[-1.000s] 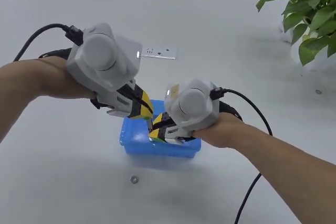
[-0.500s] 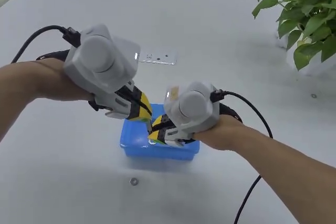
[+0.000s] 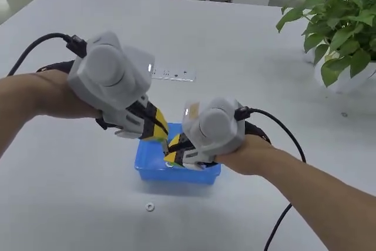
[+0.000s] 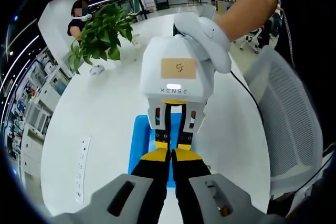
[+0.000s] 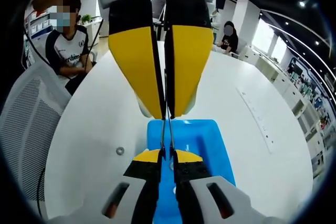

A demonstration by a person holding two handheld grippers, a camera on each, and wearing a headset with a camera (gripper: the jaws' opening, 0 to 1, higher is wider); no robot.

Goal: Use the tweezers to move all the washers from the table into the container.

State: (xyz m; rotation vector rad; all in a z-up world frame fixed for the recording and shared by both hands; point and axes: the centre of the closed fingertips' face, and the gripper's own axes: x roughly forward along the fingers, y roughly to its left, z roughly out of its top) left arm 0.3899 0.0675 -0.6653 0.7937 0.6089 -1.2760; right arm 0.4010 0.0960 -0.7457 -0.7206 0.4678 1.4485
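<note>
— Two handheld grippers meet over a white table (image 3: 247, 51). What sits at the left?

— At the left of the head view, a person's hand holds the left gripper (image 3: 156, 129), angled down toward the middle. Its yellow-tipped jaws are pressed together. The right gripper view shows them clamped on the upper part of the tweezers (image 5: 166, 124).

— And in the centre?

— A blue container (image 3: 176, 176) rests on the table directly beneath both sets of jaws. A single washer (image 3: 150, 206) lies on the table just in front of it, apart from its wall. A power strip (image 3: 170, 74) lies behind the grippers.

— Then the right side?

— The right gripper (image 3: 175, 156) comes in from the right and faces the left one tip to tip. Its jaws are likewise closed on the tweezers, lower down, near the thin blades' points, which hang over the inside of the container. Whether a washer is pinched there is too small to tell. Farther right, a leafy plant (image 3: 335, 27) stands near the table's edge.

— Which step is this?

— Most likely the drop-off, since the points are over the container.

— What does the next move call for?

— Probably lifting the tweezers clear of the blue wall and carrying them forward to the lone washer. The points would then go down either side of its rim and squeeze gently, so the flat ring does not skid on the smooth top.
</note>
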